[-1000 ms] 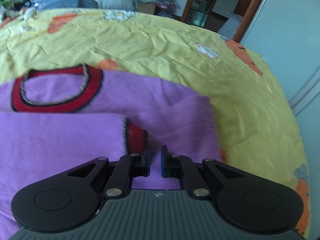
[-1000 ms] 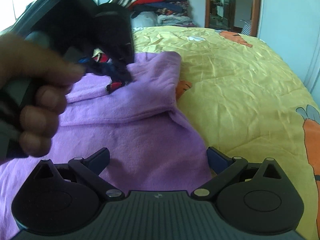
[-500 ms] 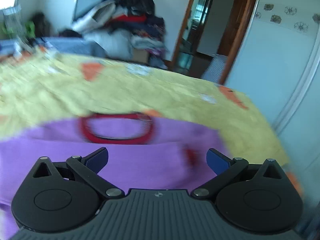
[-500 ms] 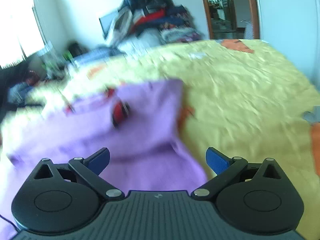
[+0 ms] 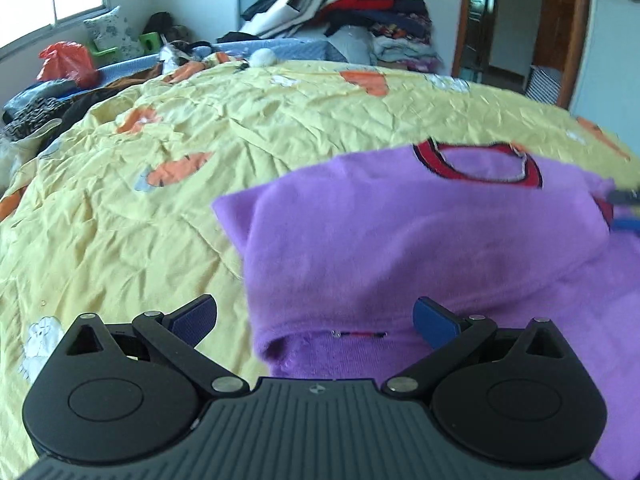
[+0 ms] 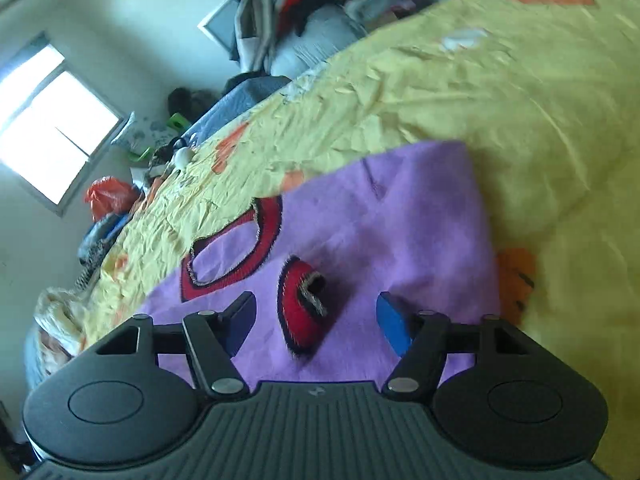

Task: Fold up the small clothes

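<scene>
A small purple sweater (image 5: 420,248) with a red and black collar (image 5: 480,162) lies on the yellow bedspread (image 5: 160,184), its sleeves folded in over the body. My left gripper (image 5: 316,318) is open and empty, hovering over the sweater's left folded edge. In the right wrist view the sweater (image 6: 400,216) fills the middle, with the collar (image 6: 236,256) at left. My right gripper (image 6: 316,320) is open and empty, its fingers either side of a red sleeve cuff (image 6: 300,304) lying on the body. The right gripper's tip (image 5: 624,208) shows blurred at the right edge of the left wrist view.
A tall pile of clothes (image 5: 352,12) stands beyond the bed's far edge. A red bag (image 5: 68,62) and dark items (image 5: 36,108) sit at the far left by a window. A doorway (image 5: 516,28) is at the back right. The bedspread has orange prints.
My left gripper let go of the sleeve cuff, opened, and moved left over the sweater's left edge. My right gripper rose, tilted, and came over the cuff.
</scene>
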Available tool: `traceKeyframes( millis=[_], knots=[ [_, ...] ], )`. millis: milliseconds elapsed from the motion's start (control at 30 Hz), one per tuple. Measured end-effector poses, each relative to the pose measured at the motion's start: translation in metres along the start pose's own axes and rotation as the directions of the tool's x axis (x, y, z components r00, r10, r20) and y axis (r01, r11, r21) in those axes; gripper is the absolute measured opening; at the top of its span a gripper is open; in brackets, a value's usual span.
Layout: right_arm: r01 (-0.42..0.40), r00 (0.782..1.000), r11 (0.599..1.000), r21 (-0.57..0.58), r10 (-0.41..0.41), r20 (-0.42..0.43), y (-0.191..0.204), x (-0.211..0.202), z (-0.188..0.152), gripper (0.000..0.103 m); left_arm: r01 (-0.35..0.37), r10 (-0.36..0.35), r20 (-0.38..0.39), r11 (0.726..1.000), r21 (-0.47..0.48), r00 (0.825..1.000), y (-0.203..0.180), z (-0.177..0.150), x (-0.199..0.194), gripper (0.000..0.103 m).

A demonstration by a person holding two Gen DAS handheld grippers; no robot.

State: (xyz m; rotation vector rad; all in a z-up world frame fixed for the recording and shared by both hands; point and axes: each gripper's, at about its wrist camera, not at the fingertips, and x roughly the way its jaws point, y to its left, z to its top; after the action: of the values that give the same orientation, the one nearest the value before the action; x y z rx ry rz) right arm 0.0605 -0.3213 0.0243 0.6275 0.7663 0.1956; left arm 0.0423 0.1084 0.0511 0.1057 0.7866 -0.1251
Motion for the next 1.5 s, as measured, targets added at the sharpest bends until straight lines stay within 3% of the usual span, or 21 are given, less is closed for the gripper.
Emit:
traceKeyframes(
  millis=[67,133,267,333,400,433,467,500,533,633,700,767,833,967,1067,1133,1233,1300,1400,1433,1500],
  knots=[
    [-0.008,1.0,0.999,-0.05,0.007,-0.018,0.007,0.013,0.001,0.003,0.0,0.0,-0.006,1.0,0.023,1.0,-0.001,-0.009,0.0,0.103],
    [-0.001,0.999,0.996,-0.09,-0.004,-0.054,0.016,0.02,0.001,0.003,-0.001,0.002,-0.006,0.999,0.039,1.0,-0.003,-0.011,0.005,0.103],
    [-0.022,1.0,0.985,-0.173,0.021,-0.006,0.04,-0.013,0.007,0.003,0.014,-0.015,0.019,0.998,0.067,1.0,-0.008,-0.012,-0.003,0.103],
    [-0.004,0.999,0.978,-0.208,0.012,0.037,0.053,-0.036,0.015,0.003,0.026,-0.027,0.014,0.997,0.068,1.0,-0.008,-0.01,-0.006,0.103],
    [0.138,0.989,0.959,-0.247,-0.121,0.086,0.062,-0.052,0.026,0.005,0.035,-0.035,-0.006,0.998,0.06,0.999,-0.007,-0.01,-0.006,0.103],
    [0.248,0.967,0.923,-0.295,-0.22,0.128,0.063,-0.054,0.029,0.019,0.035,-0.035,-0.013,0.997,0.063,0.999,-0.006,-0.01,-0.005,0.103],
    [0.312,0.95,0.895,-0.319,-0.291,0.111,0.059,-0.049,0.035,0.054,0.023,-0.022,-0.016,0.997,0.075,1.0,-0.005,-0.011,-0.005,0.103],
    [0.342,0.939,0.892,-0.296,-0.338,0.067,0.048,-0.045,0.041,0.068,0.005,-0.003,-0.017,0.996,0.086,1.0,-0.004,-0.012,-0.005,0.103],
    [0.329,0.944,0.912,-0.245,-0.319,0.08,0.036,-0.051,0.043,0.072,-0.01,0.011,-0.014,0.995,0.095,1.0,-0.003,-0.013,-0.007,0.103],
    [0.28,0.958,0.945,-0.169,-0.265,0.104,0.014,-0.065,0.041,0.072,-0.018,0.018,-0.002,0.996,0.085,1.0,0.005,-0.013,-0.012,0.103],
    [0.248,0.967,0.951,-0.182,-0.234,0.097,0.008,-0.064,0.032,0.069,-0.022,0.022,0.009,0.997,0.069,1.0,0.01,-0.011,-0.014,0.103],
    [0.234,0.972,0.951,-0.201,-0.22,0.086,0.007,-0.06,0.021,0.055,-0.026,0.025,0.017,0.998,0.056,1.0,0.013,-0.007,-0.014,0.103],
    [0.223,0.974,0.947,-0.231,-0.209,0.084,0.011,-0.052,0.01,0.052,-0.007,0.006,0.026,0.999,0.034,1.0,0.015,-0.003,-0.013,0.103],
    [0.222,0.975,0.86,-0.459,-0.196,0.104,0.048,-0.041,-0.022,0.052,0.018,-0.019,0.047,1.0,0.004,0.999,0.002,0.01,-0.003,0.103],
    [0.23,0.973,0.821,-0.522,-0.21,0.099,0.068,-0.014,-0.034,0.052,0.026,-0.027,0.074,0.999,0.022,0.997,-0.019,0.018,0.01,0.103],
    [0.249,0.967,0.793,-0.556,-0.237,0.094,0.074,0.003,-0.04,0.051,-0.004,0.0,0.057,0.998,0.056,0.998,-0.034,0.019,0.026,0.103],
    [0.327,0.94,0.751,-0.573,-0.318,0.12,0.069,0.019,-0.045,0.053,-0.097,0.098,-0.005,0.99,0.1,0.995,-0.04,0.006,0.053,0.103],
    [0.351,0.934,0.764,-0.541,-0.326,0.147,0.055,0.014,-0.042,0.06,-0.042,0.042,0.006,0.999,0.008,0.999,-0.015,-0.003,0.053,0.103],
    [0.398,0.916,0.776,-0.49,-0.368,0.162,0.043,0.003,-0.031,0.062,-0.085,0.083,-0.026,0.993,-0.082,0.996,0.013,-0.008,0.042,0.103],
    [0.399,0.916,0.787,-0.471,-0.37,0.158,0.041,-0.003,-0.03,0.062,-0.087,0.085,-0.022,0.991,-0.104,0.996,0.019,-0.009,0.034,0.103],
    [0.345,0.938,0.818,-0.46,-0.314,0.145,0.043,-0.019,-0.034,0.062,-0.067,0.068,0.009,0.989,-0.128,0.998,0.023,-0.014,0.015,0.103]
  ],
)
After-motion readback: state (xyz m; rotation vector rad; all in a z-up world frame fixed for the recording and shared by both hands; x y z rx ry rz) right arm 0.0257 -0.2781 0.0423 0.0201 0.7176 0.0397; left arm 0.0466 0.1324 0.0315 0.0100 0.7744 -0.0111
